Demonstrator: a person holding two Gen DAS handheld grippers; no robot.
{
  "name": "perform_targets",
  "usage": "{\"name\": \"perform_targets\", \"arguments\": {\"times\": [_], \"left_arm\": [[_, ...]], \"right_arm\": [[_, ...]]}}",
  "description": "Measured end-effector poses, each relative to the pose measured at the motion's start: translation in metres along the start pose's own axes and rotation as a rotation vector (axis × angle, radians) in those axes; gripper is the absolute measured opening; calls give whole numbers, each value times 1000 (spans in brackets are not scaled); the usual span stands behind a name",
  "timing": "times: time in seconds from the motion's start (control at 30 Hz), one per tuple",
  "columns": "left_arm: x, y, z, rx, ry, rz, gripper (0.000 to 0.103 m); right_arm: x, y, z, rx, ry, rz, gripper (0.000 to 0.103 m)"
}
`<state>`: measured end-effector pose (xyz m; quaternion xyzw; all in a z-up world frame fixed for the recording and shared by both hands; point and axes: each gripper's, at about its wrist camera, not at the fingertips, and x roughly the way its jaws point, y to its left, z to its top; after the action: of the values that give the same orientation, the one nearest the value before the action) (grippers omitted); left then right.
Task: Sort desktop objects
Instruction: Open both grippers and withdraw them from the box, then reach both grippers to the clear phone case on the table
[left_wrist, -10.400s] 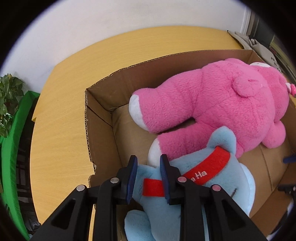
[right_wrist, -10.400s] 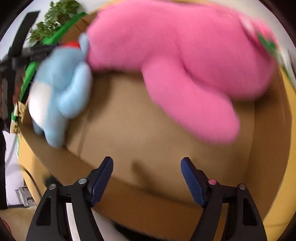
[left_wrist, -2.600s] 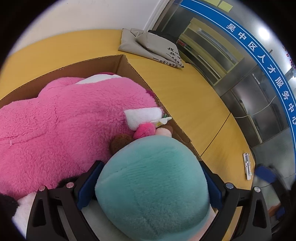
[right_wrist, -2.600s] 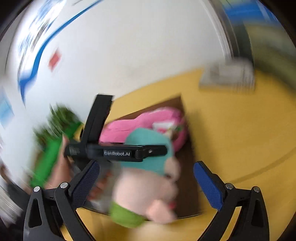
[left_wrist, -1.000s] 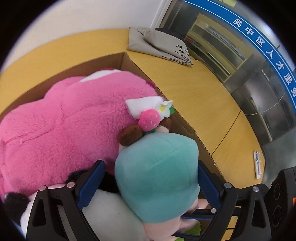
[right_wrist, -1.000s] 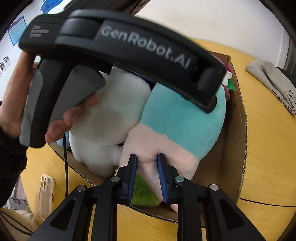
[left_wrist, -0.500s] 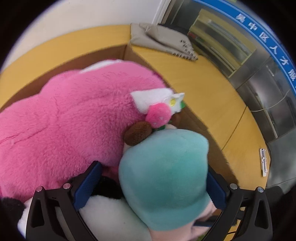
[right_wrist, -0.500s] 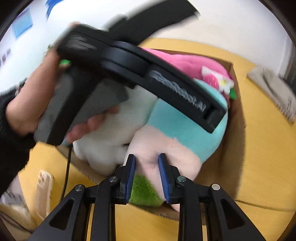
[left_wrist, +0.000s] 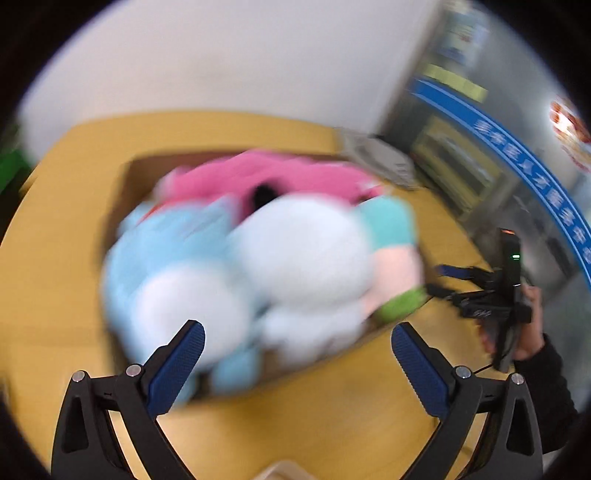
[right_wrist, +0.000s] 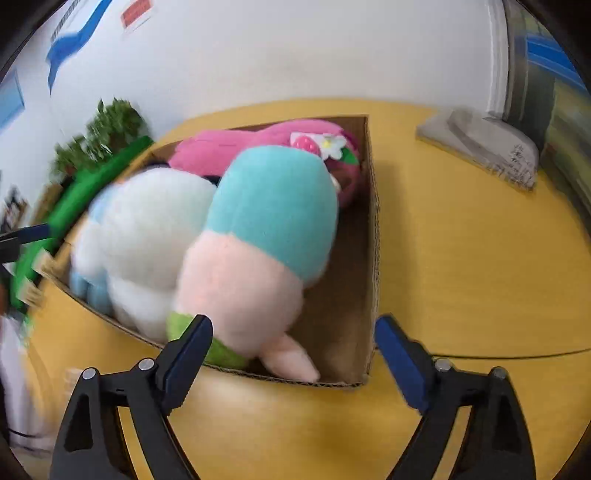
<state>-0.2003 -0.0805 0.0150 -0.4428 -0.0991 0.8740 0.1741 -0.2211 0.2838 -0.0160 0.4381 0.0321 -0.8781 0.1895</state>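
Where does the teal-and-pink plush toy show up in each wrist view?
Left wrist: teal-and-pink plush toy right of centre, blurred, at the cardboard box's right end.
Right wrist: same toy at centre, filling the box's near right corner, above the open fingers.
Shared landmark: the big pink plush behind it.

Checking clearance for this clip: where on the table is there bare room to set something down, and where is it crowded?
Bare table lies between the box and the grey bag, and in front of the box. The box itself is packed with plush toys.
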Motion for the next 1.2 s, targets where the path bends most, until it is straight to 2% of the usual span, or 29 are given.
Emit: {"name": "perform_targets", "arguments": {"times": [0.07,0.17,0.3,0.4,0.43,0.5,0.53,0.63,0.77,0.83,0.93,1.03,1.2], "left_arm": [[-7,30,-26,-72,12,25,102],[-20,64,-59,-158,0,54,102],[-37,64,-78,-115,-25,45,102],[-43,52,-90,-68,-18,-7,102],[-44,47,-95,-52,-8,-34,101],[-47,39,-105,-20,12,-87,102],[-43,37,-110,-10,30,-98,102],[-29,36,-124,-1,88,-138,101],[-6,42,-131,6,143,-135,101],[7,45,-129,13,175,-141,101],[29,51,-133,25,244,-136,101],[28,44,-138,72,236,-148,101],[24,38,-147,90,236,-184,101]], "right_arm": [[8,1,-11,42,24,-25,92],[7,1,-27,119,29,8,91],[-6,14,-53,142,40,1,88],[-33,31,-64,133,8,-29,87],[-48,31,-68,126,-27,-15,89],[-77,41,-79,103,-87,28,102],[-91,51,-85,86,-111,56,103],[-106,105,-116,-33,-95,140,103],[-76,187,-167,-176,-25,210,103],[-58,215,-178,-204,-1,251,102],[-29,236,-180,-195,24,258,98],[-1,250,-188,-257,76,252,91],[9,241,-197,-370,60,200,93]]}}
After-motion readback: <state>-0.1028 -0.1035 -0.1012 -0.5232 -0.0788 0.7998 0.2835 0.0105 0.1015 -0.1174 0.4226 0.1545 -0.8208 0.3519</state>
